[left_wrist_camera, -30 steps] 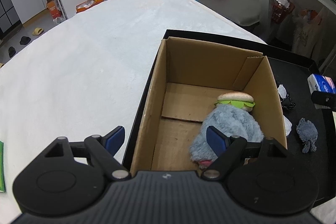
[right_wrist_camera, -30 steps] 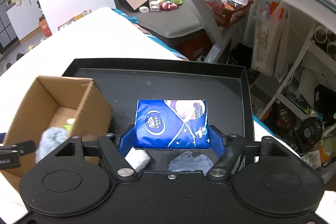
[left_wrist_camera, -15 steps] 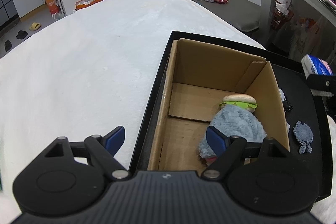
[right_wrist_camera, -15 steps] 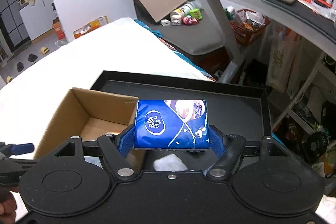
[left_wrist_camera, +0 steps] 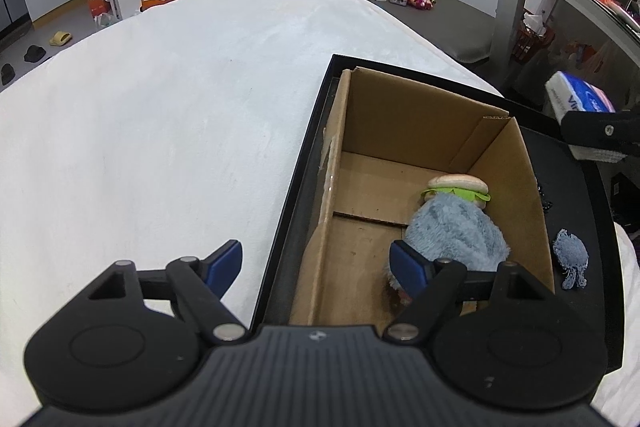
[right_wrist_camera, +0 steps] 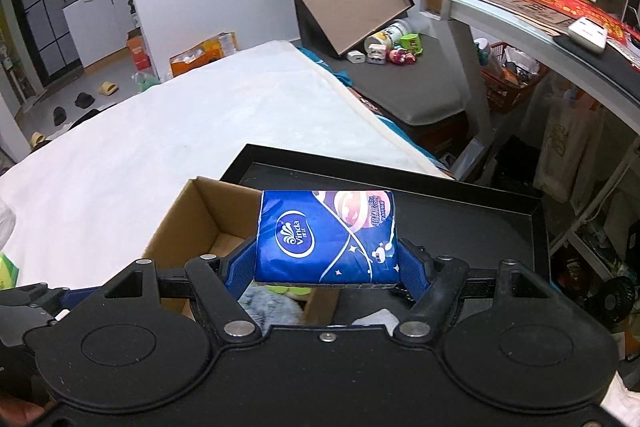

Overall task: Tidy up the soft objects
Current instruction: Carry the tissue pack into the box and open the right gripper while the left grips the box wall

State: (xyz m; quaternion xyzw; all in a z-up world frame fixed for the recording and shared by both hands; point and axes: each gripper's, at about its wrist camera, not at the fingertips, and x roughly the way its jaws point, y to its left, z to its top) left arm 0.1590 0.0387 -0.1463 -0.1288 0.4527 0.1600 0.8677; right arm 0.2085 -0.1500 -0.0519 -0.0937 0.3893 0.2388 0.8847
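Brown cardboard fills the middle of my left wrist view: an open cardboard box [left_wrist_camera: 420, 163] standing inside a shallow black tray [left_wrist_camera: 296, 187], which lies on a bed covered by a white blanket [left_wrist_camera: 160, 115]. Inside the box, against its right wall, lies a fluffy blue plush toy [left_wrist_camera: 456, 227] with a small burger plush [left_wrist_camera: 458, 185] touching its far end. My left claw [left_wrist_camera: 316, 261] hangs over the near left wall of the box, its jaws spread and having just narrowed a little, with nothing pinched; one blue pad is over the blanket, the other over the box floor just beside the blue plush. On the tray to the right of the box lies a small grey-blue knitted toy [left_wrist_camera: 571, 263]. At the right edge, the pack of tissues [left_wrist_camera: 576, 99] shows in my other claw, raised above the tray.

From my right wrist view, my right claw [right_wrist_camera: 326, 267] pinches the blue Vinda tissue pack [right_wrist_camera: 326, 237] by its two short ends, holding it flat in the air over the right wall of the cardboard box [right_wrist_camera: 192, 215]. Under the pack I see a bit of the blue plush [right_wrist_camera: 268, 307] and a white soft thing [right_wrist_camera: 376, 319] that I cannot identify on the tray [right_wrist_camera: 460, 215].
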